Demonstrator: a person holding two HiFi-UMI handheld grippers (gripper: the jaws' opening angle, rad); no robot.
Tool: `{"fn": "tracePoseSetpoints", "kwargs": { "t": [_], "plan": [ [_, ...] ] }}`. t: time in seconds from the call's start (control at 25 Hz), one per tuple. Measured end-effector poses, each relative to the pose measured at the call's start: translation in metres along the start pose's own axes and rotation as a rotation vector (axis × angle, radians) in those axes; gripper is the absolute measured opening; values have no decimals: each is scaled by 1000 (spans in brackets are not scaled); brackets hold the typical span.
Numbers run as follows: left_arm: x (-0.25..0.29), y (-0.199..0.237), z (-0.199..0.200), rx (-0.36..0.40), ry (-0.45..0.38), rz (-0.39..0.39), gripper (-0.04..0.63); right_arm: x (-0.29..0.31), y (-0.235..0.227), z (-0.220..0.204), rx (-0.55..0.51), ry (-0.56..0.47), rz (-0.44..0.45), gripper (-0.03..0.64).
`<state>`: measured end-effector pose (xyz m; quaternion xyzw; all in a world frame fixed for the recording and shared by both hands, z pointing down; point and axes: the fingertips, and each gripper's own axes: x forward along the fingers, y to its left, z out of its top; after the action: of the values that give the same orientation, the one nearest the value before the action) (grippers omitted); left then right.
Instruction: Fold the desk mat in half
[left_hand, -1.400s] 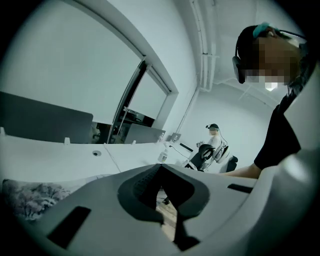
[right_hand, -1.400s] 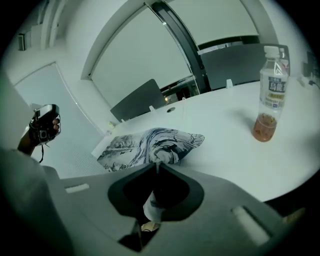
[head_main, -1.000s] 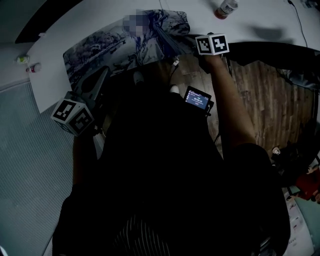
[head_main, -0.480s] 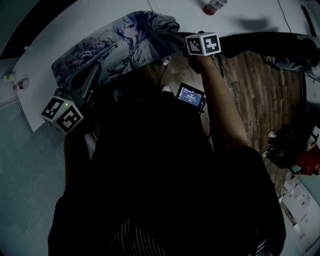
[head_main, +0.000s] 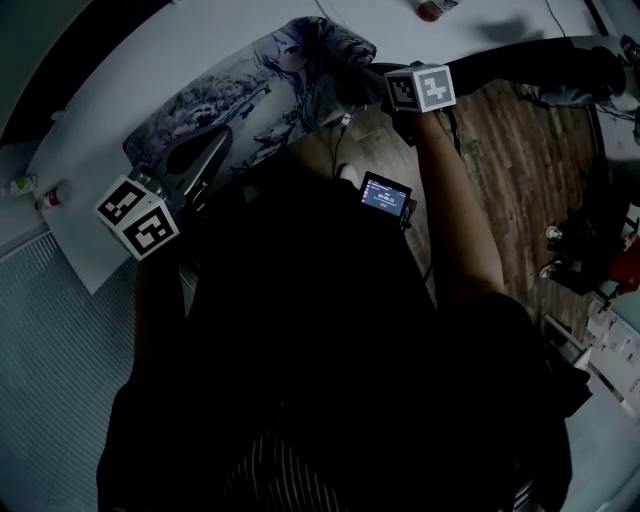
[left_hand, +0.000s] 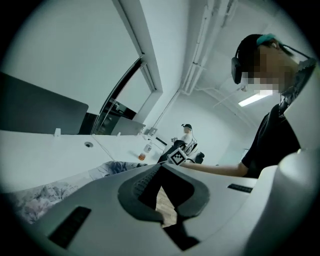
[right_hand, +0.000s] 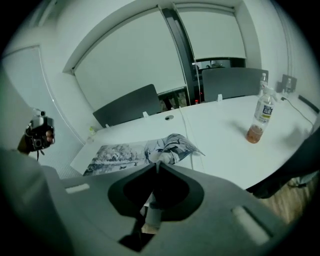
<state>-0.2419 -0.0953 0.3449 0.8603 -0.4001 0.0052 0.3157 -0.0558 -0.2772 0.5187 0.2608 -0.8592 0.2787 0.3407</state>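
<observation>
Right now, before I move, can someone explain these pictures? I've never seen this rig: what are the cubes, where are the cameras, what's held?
No robot: a person holds a two-jaw gripper in each hand; the marker cubes are part of them. One picture looks down from the person's head, the other two ride on the grippers. A printed desk mat and a bottle are on the white table. The right gripper has its jaws shut on the mat's raised end. The left gripper looks shut too, near the mat's front edge; whether it pinches the mat I can't tell.
</observation>
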Motion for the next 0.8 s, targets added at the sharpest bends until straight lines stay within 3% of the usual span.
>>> {"fn": "tracePoseSetpoints", "kwargs": {
  "t": [0.24, 0.52, 0.8],
  "plan": [
    [-37, 18, -13, 12, 54, -27, 3, -2, 44, 9, 53, -52, -17, 26],
    [-81, 41, -19, -5, 67, -33, 3, 12, 93, 16, 31, -69, -21, 26],
    [-110, 52, -7, -4, 12, -30, 3, 22, 126, 29, -21, -45, -2, 26]
  ]
}}
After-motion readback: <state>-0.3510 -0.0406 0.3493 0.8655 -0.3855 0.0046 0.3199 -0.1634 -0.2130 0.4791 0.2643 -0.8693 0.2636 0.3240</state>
